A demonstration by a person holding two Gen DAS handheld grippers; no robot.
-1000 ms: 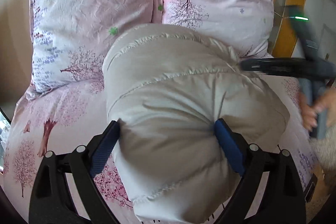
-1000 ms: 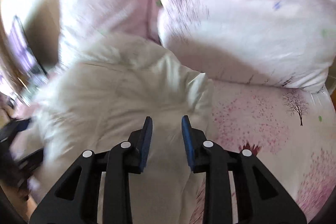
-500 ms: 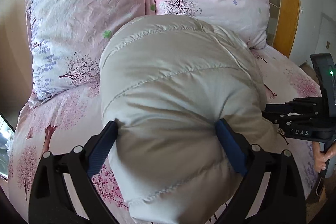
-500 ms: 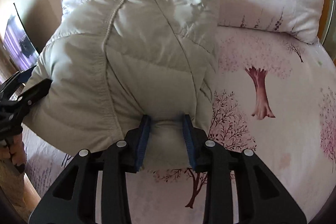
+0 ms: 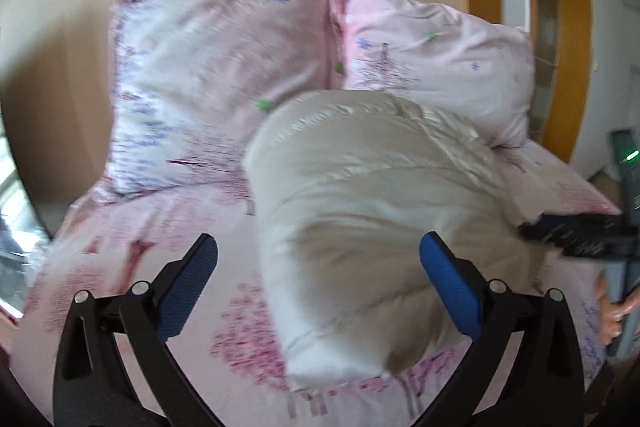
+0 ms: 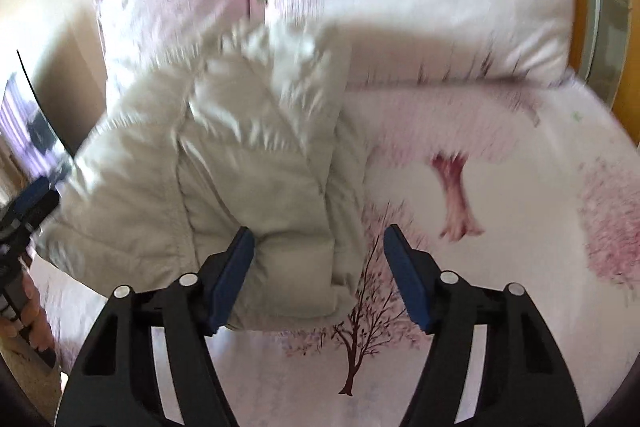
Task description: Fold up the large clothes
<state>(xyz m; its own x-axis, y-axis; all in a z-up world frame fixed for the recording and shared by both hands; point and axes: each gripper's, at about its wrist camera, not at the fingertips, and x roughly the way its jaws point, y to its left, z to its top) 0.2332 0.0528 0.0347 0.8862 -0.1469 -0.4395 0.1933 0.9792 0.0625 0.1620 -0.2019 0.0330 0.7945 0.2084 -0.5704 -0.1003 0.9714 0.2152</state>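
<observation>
The folded cream puffer jacket lies bulging on the pink bed; the left hand-held gripper and the right hand-held gripper are both opening, pads off it.

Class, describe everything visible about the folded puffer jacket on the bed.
The puffer jacket is pale beige, quilted, slightly shiny and puffy. It lies folded into a thick bundle on the pink tree-print bedsheet, its far end near the pillows. Both grippers' jaws are opening around it: left gripper, right gripper.
</observation>
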